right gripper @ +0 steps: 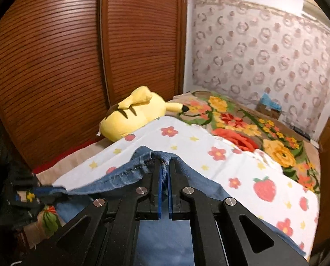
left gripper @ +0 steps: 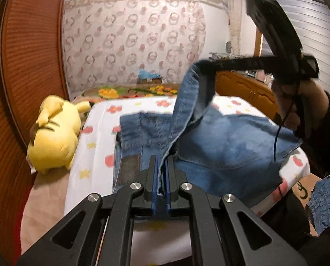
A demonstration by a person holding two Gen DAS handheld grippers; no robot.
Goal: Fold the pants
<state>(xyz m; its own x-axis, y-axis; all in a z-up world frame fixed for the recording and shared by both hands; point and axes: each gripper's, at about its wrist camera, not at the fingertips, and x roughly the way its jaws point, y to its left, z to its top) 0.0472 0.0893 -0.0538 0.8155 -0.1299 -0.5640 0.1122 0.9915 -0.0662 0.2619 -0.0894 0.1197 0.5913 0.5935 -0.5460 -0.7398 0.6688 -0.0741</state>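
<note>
Lying across a bed (left gripper: 93, 155) covered by a white sheet (right gripper: 209, 141) printed with flowers, stars and strawberries, the blue denim pants (left gripper: 227, 146) are spread over the near part of the mattress, with one edge lifted off it. The left tongs (left gripper: 161, 173) are clamped narrow on a stitched hem of the pants, the cloth pinched between their blue pads. From that pinch the fabric rises in a raised fold toward the upper right, where the right tongs (left gripper: 203, 65) hold its other end well above the bed. A hand (left gripper: 295, 102) in a dark sleeve grips the handle of that right tool, and a thin black cord hangs down beside it.

Seen from the right wrist, the right tongs (right gripper: 164, 173) are likewise closed tight on a seamed denim corner, which bunches up just past the tips while the rest of the cloth drapes down to the left and beneath the tool. The left tool shows only as a dark blur at the left edge of this view.

A yellow plush toy (left gripper: 54, 137) lies on its side at the bed's far left edge, beside brown slatted wardrobe doors (right gripper: 65, 66). Beyond the white sheet lies a bright floral blanket (right gripper: 253, 130), and behind it a wall covering with a ring pattern (left gripper: 131, 42). A wooden cabinet (left gripper: 247, 88) stands to the right of the bed.
</note>
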